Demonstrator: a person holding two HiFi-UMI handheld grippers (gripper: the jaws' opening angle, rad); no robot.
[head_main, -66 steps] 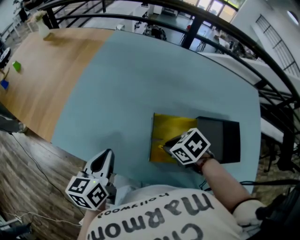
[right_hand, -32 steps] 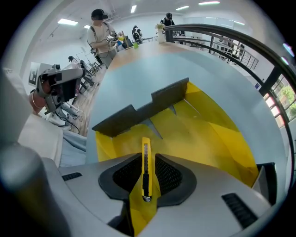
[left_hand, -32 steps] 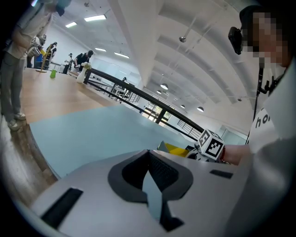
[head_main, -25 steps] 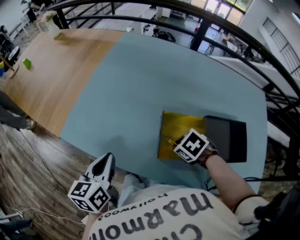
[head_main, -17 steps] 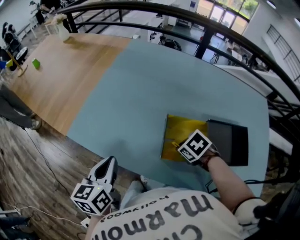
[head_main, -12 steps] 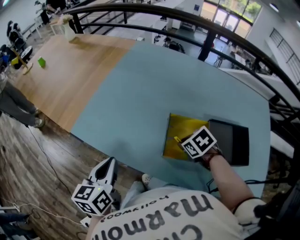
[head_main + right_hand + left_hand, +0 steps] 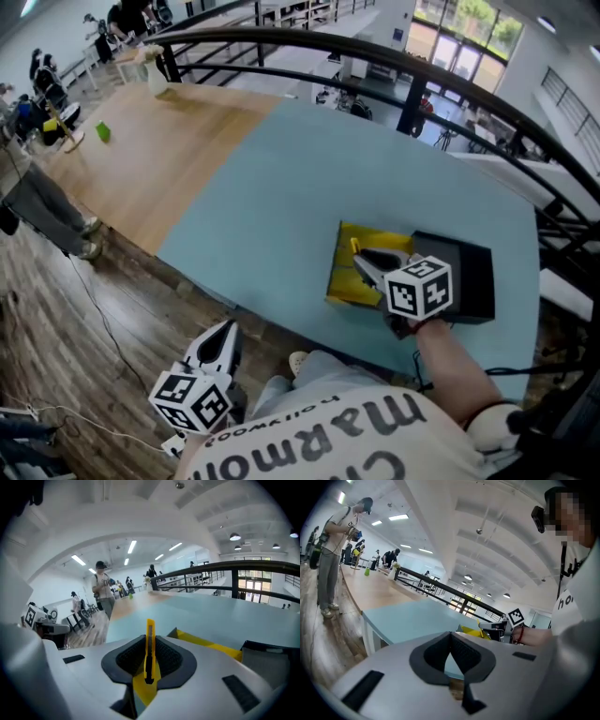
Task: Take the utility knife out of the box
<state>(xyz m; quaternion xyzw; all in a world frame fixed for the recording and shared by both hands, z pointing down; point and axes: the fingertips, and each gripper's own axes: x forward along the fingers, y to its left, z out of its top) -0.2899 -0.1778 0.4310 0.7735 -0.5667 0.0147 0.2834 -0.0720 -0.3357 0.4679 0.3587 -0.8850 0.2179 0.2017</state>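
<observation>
The yellow utility knife (image 7: 149, 654) stands upright between the pads of my right gripper (image 7: 149, 641), which is shut on it. In the head view the right gripper (image 7: 368, 263) hangs over the open yellow box (image 7: 343, 284), and the knife (image 7: 355, 247) tip pokes out past its jaws. The box's black lid (image 7: 472, 274) lies beside the box on the right. Both the box (image 7: 206, 642) and the lid (image 7: 271, 659) show below the jaws in the right gripper view. My left gripper (image 7: 221, 343) is off the table, near its front edge, shut with nothing in it (image 7: 451, 637).
The light blue table (image 7: 281, 178) joins a wooden top (image 7: 159, 141) on the left, where a green object (image 7: 103, 132) sits. A black railing (image 7: 375, 56) curves behind. People (image 7: 335, 555) stand on the wood floor at left.
My right gripper has risen out of the yellow box with the knife and tipped up toward level. The left gripper has shifted a little beside the table's front edge.
</observation>
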